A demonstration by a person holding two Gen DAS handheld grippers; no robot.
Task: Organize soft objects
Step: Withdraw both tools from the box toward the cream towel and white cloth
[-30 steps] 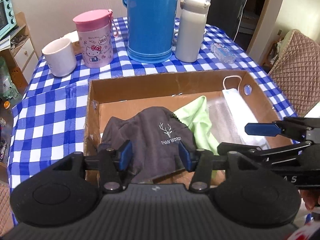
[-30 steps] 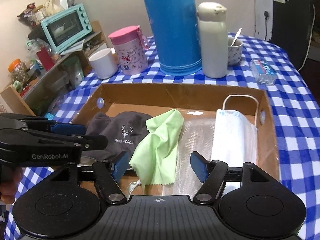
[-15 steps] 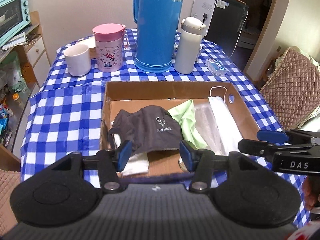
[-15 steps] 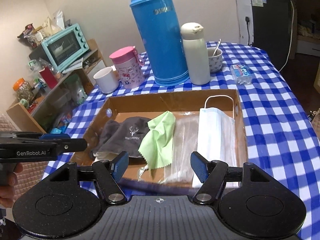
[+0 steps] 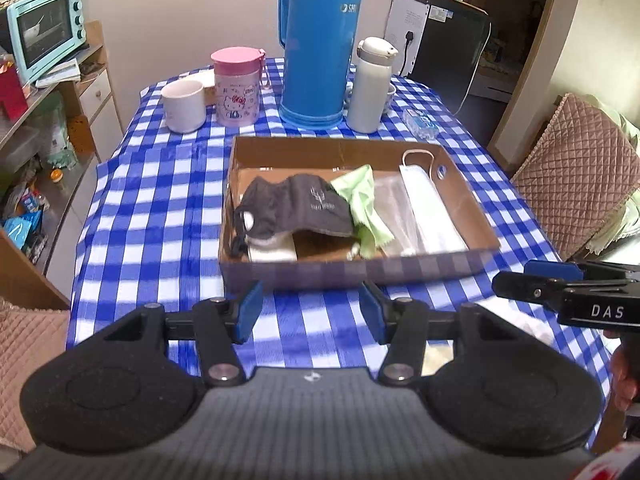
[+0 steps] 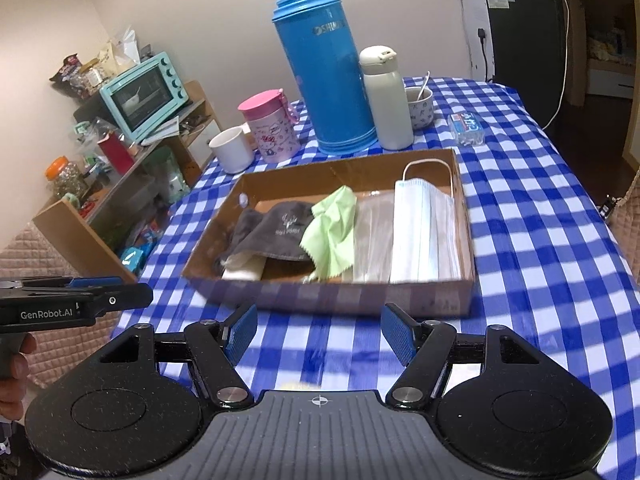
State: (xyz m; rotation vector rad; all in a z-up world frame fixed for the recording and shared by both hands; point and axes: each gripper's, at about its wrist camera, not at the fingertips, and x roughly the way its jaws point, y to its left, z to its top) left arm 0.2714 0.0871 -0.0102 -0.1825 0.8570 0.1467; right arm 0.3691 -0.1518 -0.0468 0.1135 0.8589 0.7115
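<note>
Left wrist view is showing the desk [image 5: 160,208], in its blue checked cloth, carrying the cardboard tray [image 5: 360,270], and the tray is holding every soft thing visible: the grey mask [image 5: 296,212], the green cloth [image 5: 362,208], a clear plastic sleeve [image 5: 390,204] and the white face masks [image 5: 430,212] lying side by side. Judging by that row, the sorting is looking nearly or fully done, with nothing soft lying loose on the desk. Both tongs are hanging short of the tray, spread wide and gripping nothing: the left tongs [image 5: 310,312] and the right tongs [image 6: 320,332]. Only the right wrist view is revealing the small cup [image 6: 419,109] with a spoon behind the white flask [image 6: 386,100]; only the left is catching the quilted chair [image 5: 576,172].
</note>
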